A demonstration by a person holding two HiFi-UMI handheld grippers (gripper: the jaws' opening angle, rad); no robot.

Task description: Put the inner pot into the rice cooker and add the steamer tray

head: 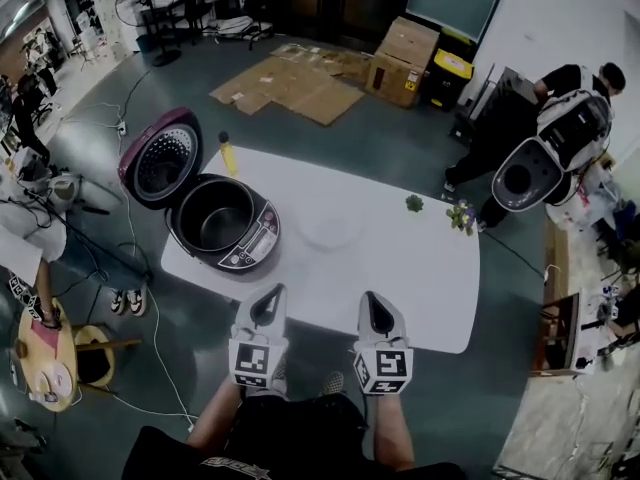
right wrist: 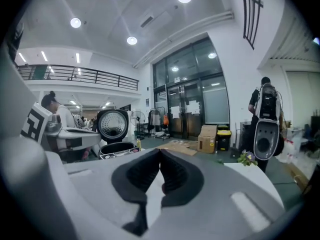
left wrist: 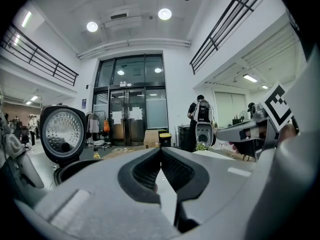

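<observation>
A dark rice cooker [head: 222, 223] stands at the white table's [head: 400, 268] left end. Its lid [head: 160, 160] is tipped open and a dark inner pot [head: 212, 218] sits in its body. A faint pale round shape [head: 330, 230], perhaps a clear steamer tray, lies mid-table. My left gripper [head: 272, 296] and right gripper [head: 375, 300] hover side by side over the table's near edge, both shut and empty. The left gripper view shows shut jaws [left wrist: 160, 151] with the cooker lid [left wrist: 62, 131] at left. In the right gripper view, shut jaws [right wrist: 160, 151] point past the cooker [right wrist: 114, 134].
A yellow bottle [head: 228, 154] stands behind the cooker. A small green plant [head: 414, 203] and flowers [head: 461, 216] sit at the table's far right. A person with a backpack [head: 560, 128] stands to the right. Cardboard [head: 290, 83] lies on the floor beyond, cables [head: 140, 268] at left.
</observation>
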